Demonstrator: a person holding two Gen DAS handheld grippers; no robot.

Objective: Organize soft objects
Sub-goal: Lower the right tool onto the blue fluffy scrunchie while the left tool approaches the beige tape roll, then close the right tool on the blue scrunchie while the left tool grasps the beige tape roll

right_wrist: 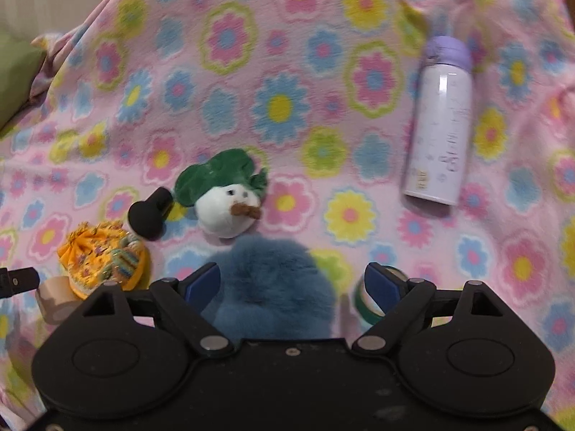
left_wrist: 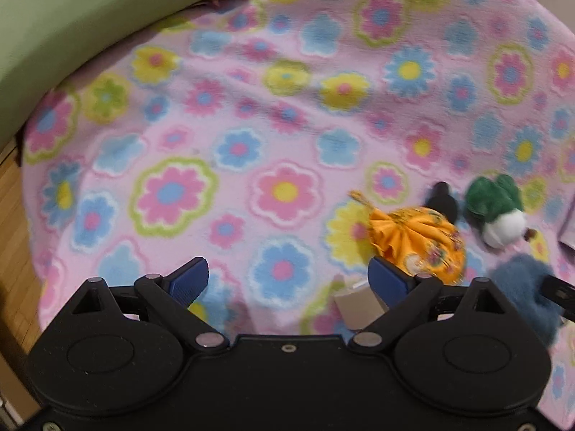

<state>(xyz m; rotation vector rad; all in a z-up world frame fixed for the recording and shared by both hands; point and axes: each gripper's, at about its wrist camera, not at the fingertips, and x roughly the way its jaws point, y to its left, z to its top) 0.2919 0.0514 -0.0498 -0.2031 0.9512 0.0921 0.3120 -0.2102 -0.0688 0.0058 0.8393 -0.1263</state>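
Several small things lie on a flowered pink blanket (right_wrist: 287, 54). A blue furry ball (right_wrist: 273, 287) sits between the fingers of my right gripper (right_wrist: 293, 283), which is open; the right pad stands clear of the fur. Beyond it lie a white plush head with a green hat (right_wrist: 226, 208) and an orange fabric pouch (right_wrist: 104, 262). My left gripper (left_wrist: 289, 280) is open over bare blanket with nothing between its fingers. To its right are the orange pouch (left_wrist: 420, 244), the plush head (left_wrist: 499, 212) and the blue ball (left_wrist: 524, 294).
A purple bottle (right_wrist: 438, 122) lies at the right. A black rounded object (right_wrist: 147, 215), a beige tape roll (right_wrist: 54, 300) and a green tape roll (right_wrist: 366, 305) sit among the soft things. A green pillow (left_wrist: 54, 18) borders the blanket's far left, with wooden floor (left_wrist: 14, 215) beyond the edge.
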